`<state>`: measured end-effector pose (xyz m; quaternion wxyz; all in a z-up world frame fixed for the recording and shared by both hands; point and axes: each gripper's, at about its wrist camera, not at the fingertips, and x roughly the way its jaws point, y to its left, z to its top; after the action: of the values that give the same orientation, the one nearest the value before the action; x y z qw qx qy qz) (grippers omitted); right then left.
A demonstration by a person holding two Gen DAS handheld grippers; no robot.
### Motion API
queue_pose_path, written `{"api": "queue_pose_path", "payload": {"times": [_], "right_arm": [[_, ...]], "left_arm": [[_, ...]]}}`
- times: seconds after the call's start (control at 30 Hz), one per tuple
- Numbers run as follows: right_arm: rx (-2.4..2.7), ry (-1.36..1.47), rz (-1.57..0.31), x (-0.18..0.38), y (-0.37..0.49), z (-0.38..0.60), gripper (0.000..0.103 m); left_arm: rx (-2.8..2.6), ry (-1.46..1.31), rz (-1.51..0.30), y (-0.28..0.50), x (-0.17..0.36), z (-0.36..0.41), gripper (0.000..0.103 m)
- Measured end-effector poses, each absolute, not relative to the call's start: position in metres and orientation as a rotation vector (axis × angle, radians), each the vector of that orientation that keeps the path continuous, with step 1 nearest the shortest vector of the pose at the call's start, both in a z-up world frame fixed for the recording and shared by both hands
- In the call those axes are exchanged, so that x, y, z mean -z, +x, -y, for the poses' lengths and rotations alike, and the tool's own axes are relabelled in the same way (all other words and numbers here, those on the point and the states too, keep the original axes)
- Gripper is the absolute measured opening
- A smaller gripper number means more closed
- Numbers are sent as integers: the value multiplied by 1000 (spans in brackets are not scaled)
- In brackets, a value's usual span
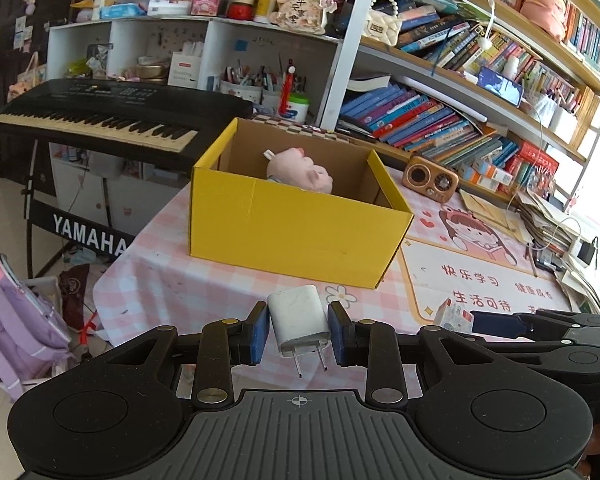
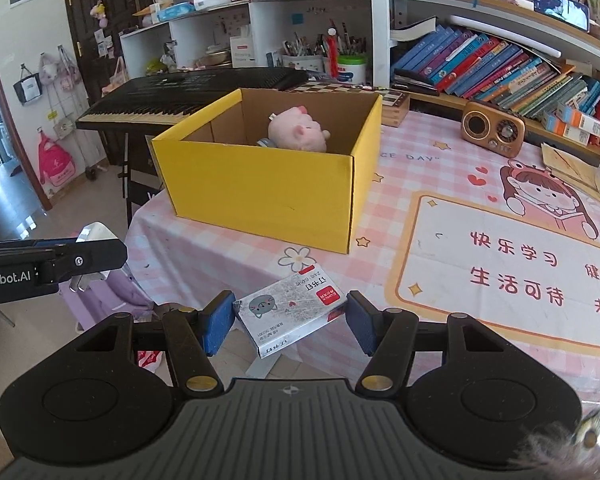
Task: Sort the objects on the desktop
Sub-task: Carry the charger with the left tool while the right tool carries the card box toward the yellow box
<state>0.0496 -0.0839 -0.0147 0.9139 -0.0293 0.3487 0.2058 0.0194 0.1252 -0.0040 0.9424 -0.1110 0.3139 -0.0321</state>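
Charger plug [image 1: 299,321] sits clamped in the left tongs [image 1: 299,330]; right tongs [image 2: 291,322] pinch a staple box [image 2: 290,312]

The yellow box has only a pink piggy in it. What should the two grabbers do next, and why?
Probably carry both things forward over the yellow box and stop above its open top. The left gripper holds a white charger, the right gripper holds a small staple box, and both hang short of the box, where only the pink plush pig lies.
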Motion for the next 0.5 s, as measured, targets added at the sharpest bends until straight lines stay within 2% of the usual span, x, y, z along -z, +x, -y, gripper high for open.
{"api": "queue_pose_path", "payload": {"times": [0.5], "right_arm": [[-463, -79, -709, 12, 63, 80, 58]], "left_arm": [[51, -227, -642, 27, 2, -121, 30]]}}
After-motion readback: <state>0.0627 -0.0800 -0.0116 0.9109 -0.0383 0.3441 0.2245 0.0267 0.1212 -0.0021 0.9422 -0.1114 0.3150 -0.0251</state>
